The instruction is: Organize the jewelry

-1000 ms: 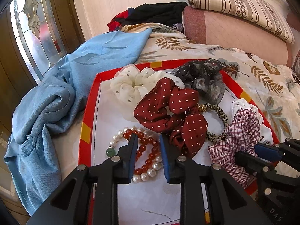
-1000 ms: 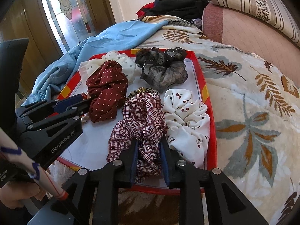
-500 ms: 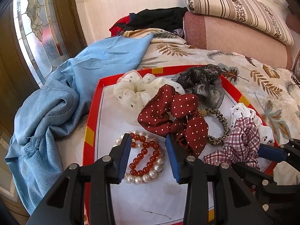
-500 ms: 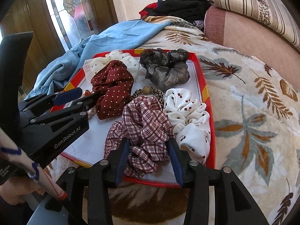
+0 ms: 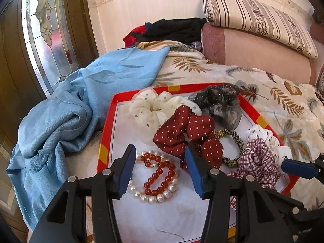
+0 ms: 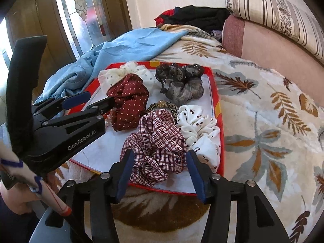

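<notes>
A red-rimmed tray point(image 5: 107, 139) sits on a leafy blanket point(image 6: 263, 121) on a bed, and it holds all the hair ties and beads. The left gripper point(image 5: 159, 165) hangs over the near left part of the tray with its jaws opening, and the pearl bracelet point(image 5: 156, 196) and the red bead bracelet point(image 5: 160, 174) lie loose on the tray between them, not pinched. The right gripper point(image 6: 160, 171) is opening too, with the plaid scrunchie point(image 6: 158, 141) lying between its jaws and free of the pads. Just beside the plaid one is a white cherry scrunchie point(image 6: 199, 129). A dark red dotted scrunchie point(image 5: 188, 133) crowds close to the beads, and a thin leopard hair tie point(image 5: 236, 147) peeks out next to it. At the far side are a cream dotted scrunchie point(image 5: 151, 106) and a grey scrunchie point(image 5: 222, 103). A blue cloth point(image 5: 81, 101) is bunched up beside the tray's left edge. Pillows point(image 5: 257, 20) and dark clothes point(image 5: 174, 30) lie well behind.
</notes>
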